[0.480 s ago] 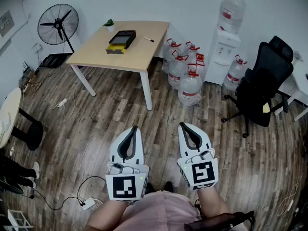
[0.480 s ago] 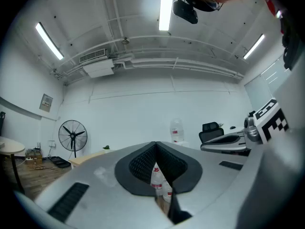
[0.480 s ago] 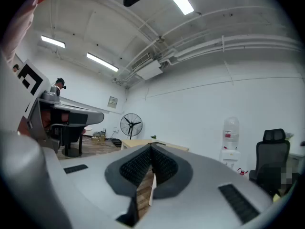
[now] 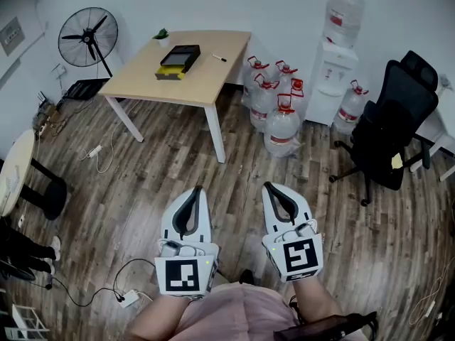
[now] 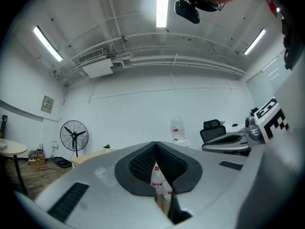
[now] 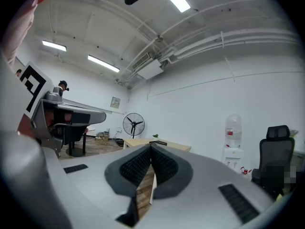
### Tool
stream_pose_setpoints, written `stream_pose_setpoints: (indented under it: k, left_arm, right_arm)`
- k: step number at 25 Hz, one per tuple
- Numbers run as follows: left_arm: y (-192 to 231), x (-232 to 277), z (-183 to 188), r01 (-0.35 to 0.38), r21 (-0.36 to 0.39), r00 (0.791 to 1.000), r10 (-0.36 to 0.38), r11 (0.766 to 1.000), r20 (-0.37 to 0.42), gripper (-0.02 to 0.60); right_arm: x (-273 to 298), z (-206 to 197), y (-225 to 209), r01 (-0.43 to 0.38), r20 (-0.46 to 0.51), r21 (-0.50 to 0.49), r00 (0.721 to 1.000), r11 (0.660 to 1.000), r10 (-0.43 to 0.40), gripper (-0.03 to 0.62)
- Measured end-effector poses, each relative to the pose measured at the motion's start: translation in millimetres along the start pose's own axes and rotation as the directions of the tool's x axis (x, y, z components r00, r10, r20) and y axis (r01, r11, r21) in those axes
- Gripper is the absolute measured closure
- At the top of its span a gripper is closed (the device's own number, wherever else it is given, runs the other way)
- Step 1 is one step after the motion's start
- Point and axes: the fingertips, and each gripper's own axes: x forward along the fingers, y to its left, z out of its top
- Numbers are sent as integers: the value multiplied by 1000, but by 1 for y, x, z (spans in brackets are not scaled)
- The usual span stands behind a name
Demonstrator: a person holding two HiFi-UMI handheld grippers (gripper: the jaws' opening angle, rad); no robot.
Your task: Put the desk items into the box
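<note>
The wooden desk (image 4: 206,84) stands far across the room. On it lie a black box (image 4: 180,55) with something yellow at its front, a marker (image 4: 219,58) and a small plant (image 4: 162,35). Both grippers are held low in front of the person's body, well short of the desk. My left gripper (image 4: 197,189) is shut with nothing in it, its tips meeting in its own view (image 5: 156,143). Beside it, my right gripper (image 4: 269,186) is also shut and empty (image 6: 151,147); its view shows the desk (image 6: 164,145) small and distant.
Several water bottles (image 4: 274,105) stand right of the desk beside a water dispenser (image 4: 340,45). A black office chair (image 4: 391,126) is at right, a standing fan (image 4: 87,35) at back left, a round table (image 4: 11,169) at left. Cables and a power strip (image 4: 130,300) lie on the wooden floor.
The head view has shifted very slightly. Both grippers keep the same pose and stay shut.
</note>
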Motion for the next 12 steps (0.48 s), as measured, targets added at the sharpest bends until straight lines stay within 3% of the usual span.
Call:
stream_pose_setpoints:
  k: [2, 4, 12]
  left_arm:
    - [-4, 3, -3, -4, 1, 1000, 4, 1000, -6, 571]
    - [-6, 6, -7, -5, 7, 1000, 5, 1000, -16, 571]
    - [3, 36, -26, -27, -2, 998, 27, 1000, -54, 571]
  right_arm:
    - [1, -4, -2, -18, -1, 11, 1000, 1000, 18, 586]
    - [4, -7, -2, -48, 9, 19, 999, 999, 47, 477]
    - [36, -24, -19, -62, -11, 28, 998, 998, 62, 473]
